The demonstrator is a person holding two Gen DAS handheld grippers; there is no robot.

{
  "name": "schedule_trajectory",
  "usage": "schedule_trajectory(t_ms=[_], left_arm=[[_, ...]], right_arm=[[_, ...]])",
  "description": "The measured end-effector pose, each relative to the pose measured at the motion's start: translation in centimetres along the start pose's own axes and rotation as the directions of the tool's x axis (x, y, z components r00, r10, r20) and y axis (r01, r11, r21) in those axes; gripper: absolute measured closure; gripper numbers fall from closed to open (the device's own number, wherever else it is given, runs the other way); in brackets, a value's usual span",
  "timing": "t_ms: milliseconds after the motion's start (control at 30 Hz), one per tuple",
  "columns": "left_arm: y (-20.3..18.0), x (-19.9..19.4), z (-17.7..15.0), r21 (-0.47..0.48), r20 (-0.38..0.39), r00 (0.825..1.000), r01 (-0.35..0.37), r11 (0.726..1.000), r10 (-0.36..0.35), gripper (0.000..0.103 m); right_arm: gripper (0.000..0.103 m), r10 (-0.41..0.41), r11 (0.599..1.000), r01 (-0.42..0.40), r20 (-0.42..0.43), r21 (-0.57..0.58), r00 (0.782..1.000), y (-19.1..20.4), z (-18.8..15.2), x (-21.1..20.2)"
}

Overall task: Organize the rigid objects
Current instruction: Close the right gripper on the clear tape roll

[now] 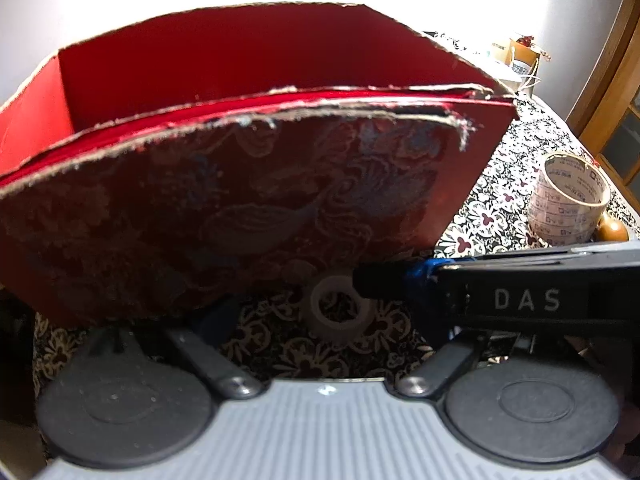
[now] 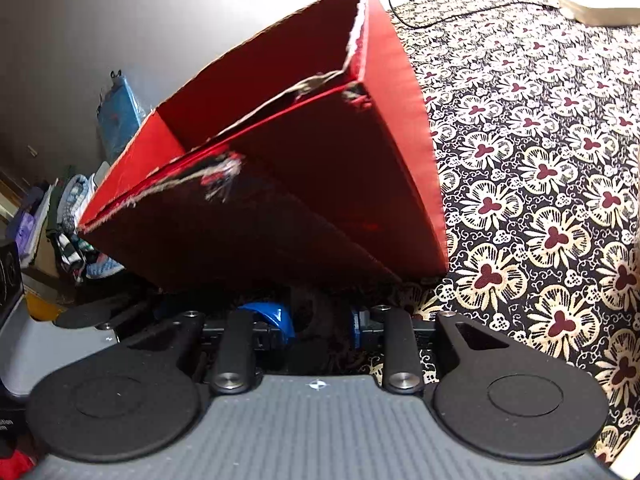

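A red cardboard box [image 1: 224, 200] with torn top edges and a patterned front wall fills the left wrist view; it also shows in the right wrist view [image 2: 320, 168], open at the top. A small white tape roll [image 1: 340, 312] lies on the cloth just in front of the box, between my left gripper's [image 1: 316, 312] spread fingers. The other gripper's black body marked DAS [image 1: 524, 300] reaches in from the right beside the roll. In the right wrist view my right gripper [image 2: 320, 320] is close against the box's lower edge, blue fingertips [image 2: 272, 316] spread; the tape roll is dark and hard to see there.
A large clear tape roll [image 1: 568, 196] stands on the floral tablecloth [image 2: 540, 200] to the right of the box. A paper cup [image 1: 520, 56] and clutter sit behind. A black cable [image 2: 440, 12] and a white object [image 2: 596, 0] lie at the far end.
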State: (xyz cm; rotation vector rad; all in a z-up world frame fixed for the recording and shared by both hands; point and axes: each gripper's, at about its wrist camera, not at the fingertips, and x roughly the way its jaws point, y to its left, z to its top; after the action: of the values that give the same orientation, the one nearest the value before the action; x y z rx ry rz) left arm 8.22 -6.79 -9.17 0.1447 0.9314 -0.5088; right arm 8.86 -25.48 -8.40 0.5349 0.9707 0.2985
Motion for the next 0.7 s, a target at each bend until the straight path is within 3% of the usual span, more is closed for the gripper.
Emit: schedule_trajectory(t_ms=[333, 367, 400, 433, 467, 700], left_arm=[[0.1, 0.3, 0.6, -0.013, -0.034, 0.999, 0.002, 1.0, -0.002, 0.013], [0.1, 0.4, 0.7, -0.011, -0.038, 0.999, 0.001, 1.0, -0.001, 0.017], [0.1, 0.5, 0.7, -0.009, -0.044, 0.999, 0.002, 1.0, -0.002, 0.033], [0.1, 0.7, 0.8, -0.009, -0.056, 0.998, 0.002, 1.0, -0.003, 0.041], [0.1, 1.0, 0.8, -0.011, -0.068, 0.998, 0.003, 1.0, -0.003, 0.045], [0.6, 1.4, 0.1, -0.046, -0.08, 0.996, 0.027, 0.999, -0.03, 0.046]], right_arm=[[0.091, 0.011, 0.999, -0.01, -0.017, 0.035, 1.0, -0.3, 0.5, 0.2], [0.091, 0.012, 0.999, -0.011, -0.018, 0.035, 1.0, -0.3, 0.6, 0.2], [0.091, 0.014, 0.999, -0.013, -0.023, 0.037, 1.0, -0.3, 0.7, 0.3], [0.091, 0.016, 0.999, -0.015, -0.028, 0.039, 0.999, -0.3, 0.7, 0.4], [0.091, 0.017, 0.999, -0.015, -0.033, 0.042, 0.999, -0.3, 0.7, 0.5], [0.091, 0.017, 0.999, -0.015, -0.054, 0.049, 0.998, 0.0, 0.3, 1.4]])
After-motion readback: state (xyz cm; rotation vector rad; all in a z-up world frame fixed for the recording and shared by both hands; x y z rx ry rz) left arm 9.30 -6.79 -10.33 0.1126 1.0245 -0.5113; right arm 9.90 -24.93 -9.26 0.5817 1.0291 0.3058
